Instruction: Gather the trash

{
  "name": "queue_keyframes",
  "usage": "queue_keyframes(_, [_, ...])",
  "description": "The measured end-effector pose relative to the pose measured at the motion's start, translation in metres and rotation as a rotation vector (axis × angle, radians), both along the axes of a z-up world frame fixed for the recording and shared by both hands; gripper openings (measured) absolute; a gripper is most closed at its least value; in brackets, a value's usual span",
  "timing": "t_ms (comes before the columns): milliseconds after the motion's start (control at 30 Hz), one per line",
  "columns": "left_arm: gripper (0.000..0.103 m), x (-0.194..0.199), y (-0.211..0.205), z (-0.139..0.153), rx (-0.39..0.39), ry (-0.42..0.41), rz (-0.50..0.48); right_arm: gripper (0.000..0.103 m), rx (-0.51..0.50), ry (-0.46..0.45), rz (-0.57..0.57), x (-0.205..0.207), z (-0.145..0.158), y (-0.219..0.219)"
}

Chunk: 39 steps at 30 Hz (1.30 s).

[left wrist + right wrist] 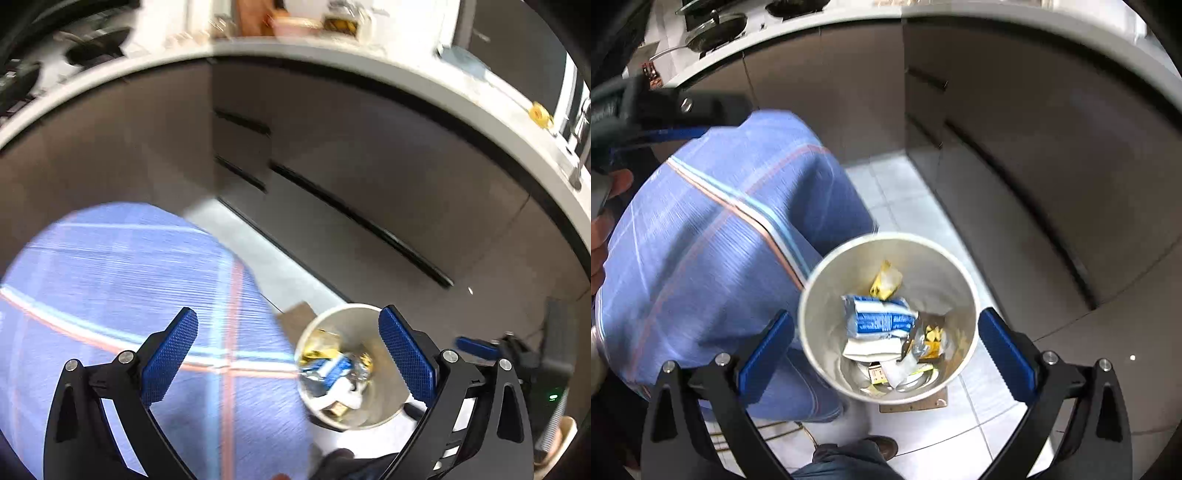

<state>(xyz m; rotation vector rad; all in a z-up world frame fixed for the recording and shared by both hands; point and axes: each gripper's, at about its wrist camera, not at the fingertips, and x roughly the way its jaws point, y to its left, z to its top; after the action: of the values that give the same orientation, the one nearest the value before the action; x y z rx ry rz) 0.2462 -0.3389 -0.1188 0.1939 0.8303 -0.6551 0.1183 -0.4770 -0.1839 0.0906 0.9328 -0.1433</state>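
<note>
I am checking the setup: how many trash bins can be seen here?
1. The white trash bin stands on the tiled floor beside the blue bag; wrappers lie inside.

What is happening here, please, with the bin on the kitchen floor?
A person holds two grippers above a white trash bin on the tiled floor, beside a blue woven bag. The right gripper is open and empty over the bin's mouth. The left gripper is open and empty too. Inside the bin lie a blue-and-white wrapper, a yellow wrapper and other scraps.
</note>
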Motion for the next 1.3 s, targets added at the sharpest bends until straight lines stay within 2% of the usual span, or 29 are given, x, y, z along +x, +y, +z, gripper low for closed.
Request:
queue_keyframes(133, [0.095, -0.022, 0.061, 0.041, 0.049, -0.088, 0.137, 0.100, -0.068, -0.040, -0.056, -0.016, 0.055, 0.044])
queue_keyframes(233, [0.095, -0.044, 0.106, 0.060, 0.074, -0.110, 0.205, 0.100, -0.047, -0.082, -0.080, -0.028, 0.085, 0.071])
queue_keyframes(367, [0.095, -0.075, 0.157, 0.077, 0.088, -0.129, 0.261, 0.100, -0.048, -0.112, -0.108, -0.044, 0.119, 0.112])
queue_keyframes(467, [0.095, -0.099, 0.185, 0.084, 0.085, -0.124, 0.286, 0.100, -0.054, -0.114, -0.122, -0.060, 0.133, 0.137])
queue_keyframes(700, [0.095, -0.139, 0.212, 0.085, 0.084, -0.103, 0.279, 0.100, -0.076, -0.075, -0.178, -0.100, 0.154, 0.167])
queue_keyframes(800, [0.095, -0.150, 0.220, 0.093, 0.069, -0.121, 0.299, 0.100, -0.102, -0.125, -0.191, -0.119, 0.170, 0.182])
queue_keyframes(1067, [0.095, -0.183, 0.245, 0.128, 0.034, -0.240, 0.337, 0.100, -0.144, -0.233, -0.211, -0.143, 0.194, 0.212])
queue_keyframes(1300, [0.095, -0.192, 0.254, 0.134, 0.012, -0.247, 0.325, 0.100, -0.151, -0.225, -0.189, -0.147, 0.194, 0.223])
